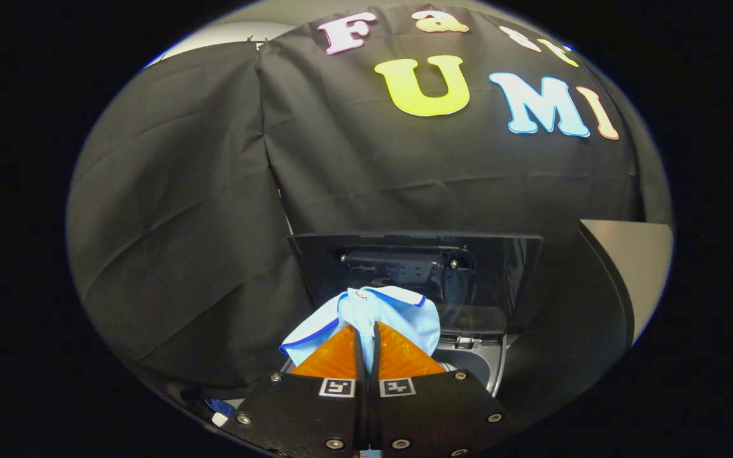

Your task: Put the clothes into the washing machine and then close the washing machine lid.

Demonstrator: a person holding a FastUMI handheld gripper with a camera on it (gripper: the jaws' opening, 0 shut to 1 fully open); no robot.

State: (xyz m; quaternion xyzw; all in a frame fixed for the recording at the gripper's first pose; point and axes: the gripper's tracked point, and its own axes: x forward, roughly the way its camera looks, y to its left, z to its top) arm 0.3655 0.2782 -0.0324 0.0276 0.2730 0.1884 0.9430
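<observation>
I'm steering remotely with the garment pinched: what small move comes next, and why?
Probably lower the tool a little toward the washer opening before releasing. It is shut on the light blue garment, which hangs in front of the raised lid, above the drum.

We see a light blue garment [366,315] with a dark blue line along its edges and along the collar, and a small round badge, white with some red, near the collar. The hand-held gripper [366,343] is closed on this cloth, both fingers pressing it; its body is black with two small white squares that carry a black pattern. Behind the garment, the raised lid [500,267] of the washing machine [490,369] is dark and glossy. The machine's rim is grey and silver.
</observation>
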